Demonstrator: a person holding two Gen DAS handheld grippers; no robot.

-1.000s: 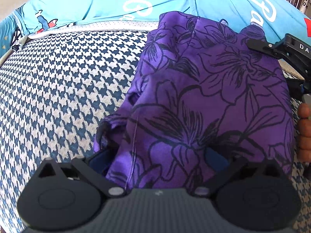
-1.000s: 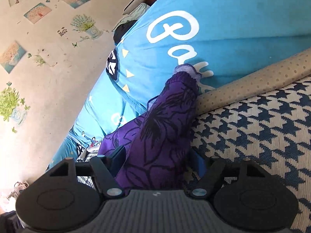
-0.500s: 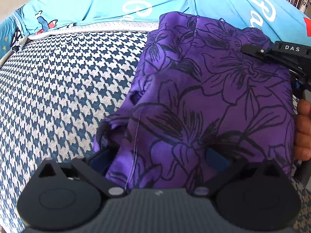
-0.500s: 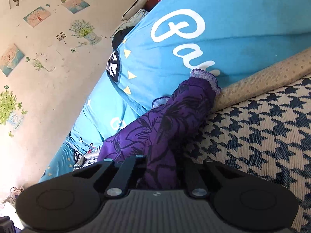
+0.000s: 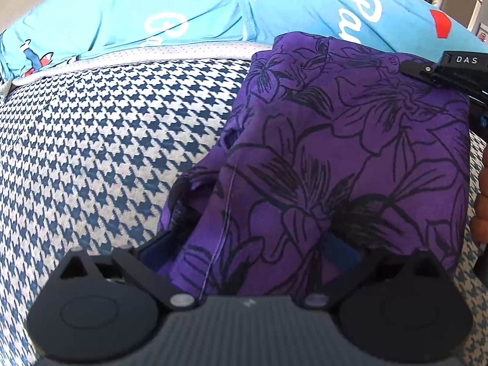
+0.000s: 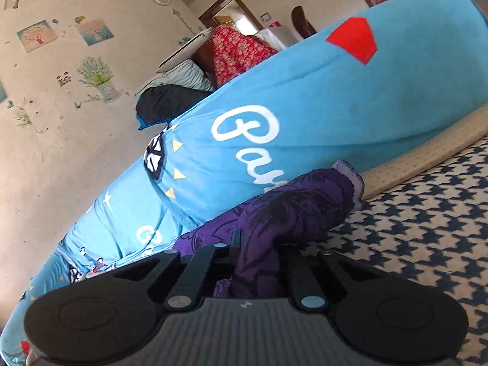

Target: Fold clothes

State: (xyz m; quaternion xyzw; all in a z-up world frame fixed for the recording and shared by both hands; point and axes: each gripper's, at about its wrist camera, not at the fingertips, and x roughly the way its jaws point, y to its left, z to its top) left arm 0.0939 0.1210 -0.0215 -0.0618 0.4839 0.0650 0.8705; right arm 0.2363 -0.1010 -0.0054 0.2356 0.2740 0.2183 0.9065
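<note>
Fabric here is thin, limp and light — the purple floral garment [image 5: 350, 158] lies partly folded on the houndstooth cushion [image 5: 106, 140] and will sag and slip. The right gripper [image 6: 256, 262] is clamped on a bunched edge; the left gripper [image 5: 253, 244] stands apart, cloth apparently between its fingers. Best held at hems or corners.

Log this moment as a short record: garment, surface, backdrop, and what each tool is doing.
garment: purple floral cloth, partly folded, lying on the cushion
surface: houndstooth cushion
backdrop: blue cover with white lettering, behind the cloth
left tool: fingers spread, cloth edge lying between them, not pinched
right tool: shut on a bunched fold of the cloth at its far edge
hand: fingers at the right edge of the left view
</note>
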